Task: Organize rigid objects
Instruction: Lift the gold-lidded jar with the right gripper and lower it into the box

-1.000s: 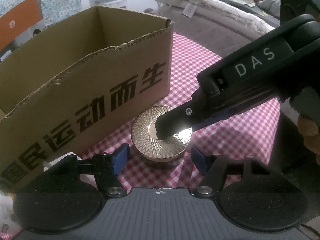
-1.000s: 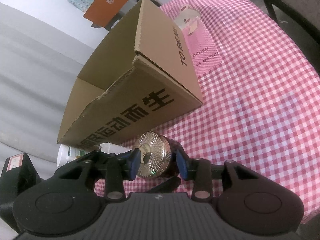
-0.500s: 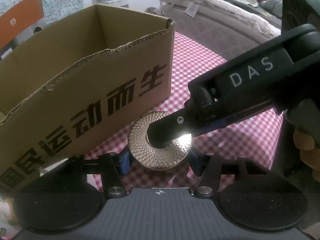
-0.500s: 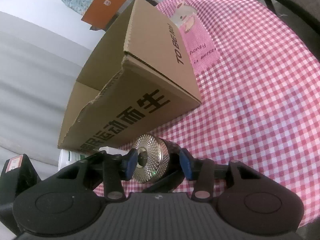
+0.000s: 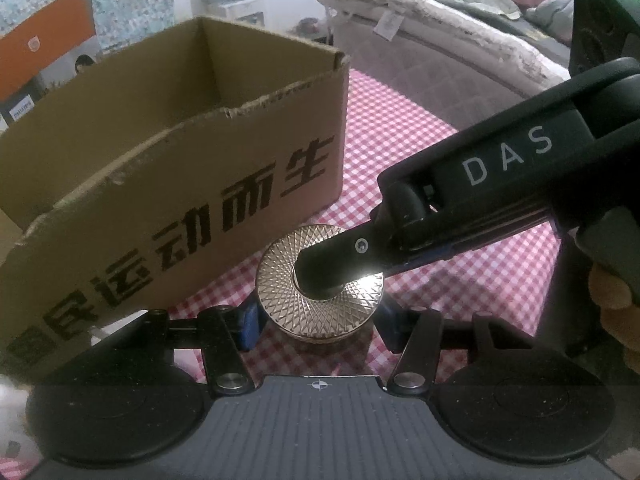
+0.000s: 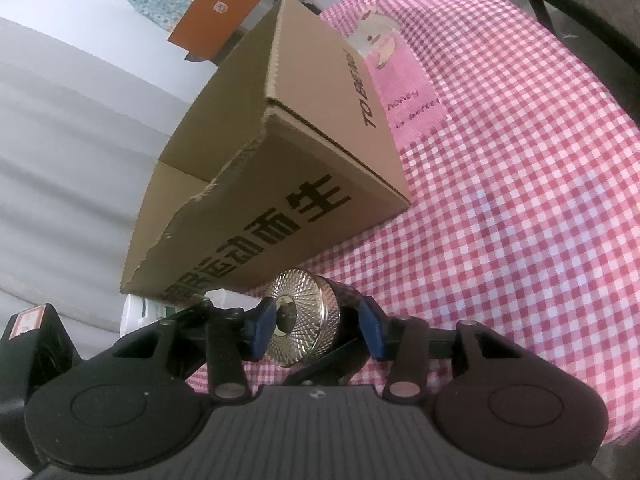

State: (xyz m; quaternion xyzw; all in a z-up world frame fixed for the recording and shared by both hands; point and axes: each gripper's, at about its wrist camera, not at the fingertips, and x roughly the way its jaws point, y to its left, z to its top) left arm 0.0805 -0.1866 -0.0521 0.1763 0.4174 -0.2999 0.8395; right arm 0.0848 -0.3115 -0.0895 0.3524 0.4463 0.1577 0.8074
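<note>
The jar (image 5: 280, 280), round, dark in the body and topped with a gold patterned lid, is seen low in the middle of both views, just in front of the near wall of the cardboard box (image 5: 180, 184). Whether it rests on the checked tablecloth (image 5: 420, 160) or is held just above it cannot be told.

The jar is clasped at its sides by the left gripper (image 5: 316, 322). Its jaws have just been closing, and now the blue pads (image 5: 248, 324) are pressed against the rim of the lid, left and right.

From the right, the jar is straddled by the right gripper (image 6: 314, 330), turned so that one finger (image 5: 332, 260) is laid across the top of the lid while the other is set at the jar's dark base. These jaws have just been opening; they are now seen spread a little, and a thin gap seems to be left at the base pad (image 6: 370, 330).

A hand (image 5: 616, 320) is glimpsed at the far right edge, wrapped on that gripper's grip.

The box is stood open-topped, its torn upper edge ragged, black characters printed along the near wall. A white bottle (image 6: 136, 312) is tucked at the box's near left corner. A pink cloth label (image 6: 408, 96) is seen on the tablecloth just right of the box.
</note>
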